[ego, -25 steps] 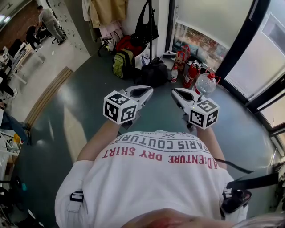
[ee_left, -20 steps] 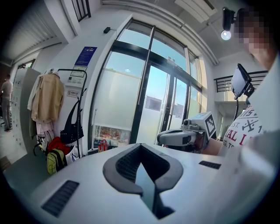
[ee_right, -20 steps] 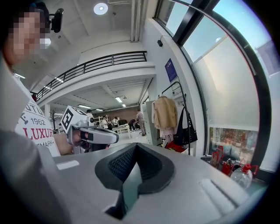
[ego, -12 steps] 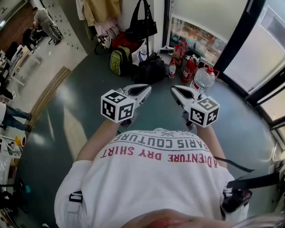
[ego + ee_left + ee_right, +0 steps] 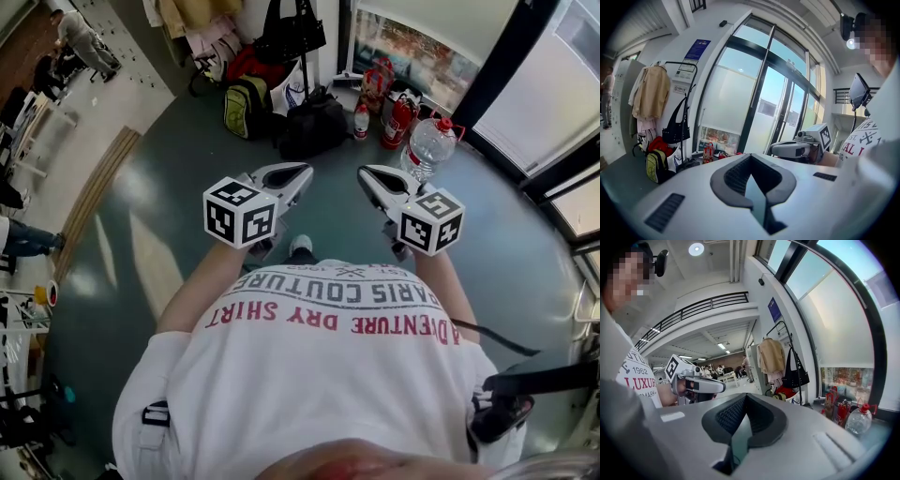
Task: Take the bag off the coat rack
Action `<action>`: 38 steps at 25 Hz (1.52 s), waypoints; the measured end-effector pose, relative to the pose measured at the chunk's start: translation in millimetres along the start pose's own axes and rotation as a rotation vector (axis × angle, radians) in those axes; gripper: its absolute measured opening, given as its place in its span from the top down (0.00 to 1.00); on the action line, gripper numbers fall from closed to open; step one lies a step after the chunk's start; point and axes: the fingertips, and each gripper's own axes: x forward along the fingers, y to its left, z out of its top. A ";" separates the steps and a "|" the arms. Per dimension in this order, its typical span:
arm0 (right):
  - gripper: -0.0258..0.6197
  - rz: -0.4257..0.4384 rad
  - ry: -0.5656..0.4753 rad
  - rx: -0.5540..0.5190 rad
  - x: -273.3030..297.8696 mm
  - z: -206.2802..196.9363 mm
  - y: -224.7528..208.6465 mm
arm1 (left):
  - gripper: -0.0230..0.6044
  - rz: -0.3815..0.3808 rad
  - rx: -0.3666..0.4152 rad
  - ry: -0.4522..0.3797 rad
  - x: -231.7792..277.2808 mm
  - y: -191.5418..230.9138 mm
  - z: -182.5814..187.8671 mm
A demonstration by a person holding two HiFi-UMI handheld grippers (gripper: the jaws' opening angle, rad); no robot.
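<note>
We are holding the left gripper [image 5: 296,172] and right gripper [image 5: 368,177] roughly level, side by side before our chest. Both are closed and empty, since nothing is within reach yet. Far ahead, the black bag [image 5: 291,33] is hanging on the coat rack [image 5: 305,67], above a green backpack [image 5: 239,105].
</note>
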 end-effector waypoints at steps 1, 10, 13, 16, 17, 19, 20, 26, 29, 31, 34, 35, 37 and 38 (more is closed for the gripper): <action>0.96 -0.002 0.007 0.005 7.9 -1.2 -5.9 | 0.96 -0.003 -0.006 0.002 4.0 8.5 -0.3; 0.96 -0.043 0.061 0.053 137.6 11.8 -99.7 | 0.96 -0.016 -0.077 0.005 64.4 160.9 21.8; 0.96 -0.057 0.065 0.061 201.6 30.7 -143.0 | 0.96 -0.020 -0.103 -0.024 88.9 236.6 46.0; 0.96 -0.075 0.077 0.053 266.3 60.3 -185.5 | 0.96 -0.028 -0.126 -0.074 108.9 310.6 85.2; 0.96 -0.083 0.076 0.049 285.6 71.0 -199.3 | 0.96 -0.027 -0.123 -0.080 115.7 332.5 96.1; 0.96 -0.098 0.063 0.043 319.1 91.7 -222.6 | 0.96 -0.022 -0.101 -0.080 128.2 369.5 113.8; 0.96 -0.101 0.052 0.039 333.3 102.4 -231.8 | 0.96 -0.021 -0.087 -0.080 133.0 384.6 123.6; 0.96 -0.117 0.002 0.018 386.5 159.3 -262.9 | 0.96 -0.035 0.004 -0.109 146.0 437.0 191.7; 0.96 -0.118 -0.013 0.006 402.2 176.3 -278.3 | 0.96 -0.035 0.029 -0.133 156.1 456.3 216.9; 0.96 -0.115 -0.024 0.001 408.8 186.7 -293.0 | 0.96 -0.044 0.026 -0.149 167.0 464.7 229.7; 0.96 -0.103 -0.039 0.001 417.7 198.2 -310.3 | 0.96 -0.039 0.007 -0.149 182.8 477.9 238.1; 0.96 -0.098 -0.039 0.001 421.4 200.4 -315.8 | 0.96 -0.033 0.002 -0.142 188.5 483.2 239.3; 0.96 -0.091 -0.031 0.005 431.2 204.7 -331.7 | 0.96 -0.029 -0.002 -0.131 202.8 494.7 244.5; 0.96 -0.087 -0.027 0.009 437.0 207.0 -341.6 | 0.96 -0.026 -0.002 -0.126 211.2 500.8 248.0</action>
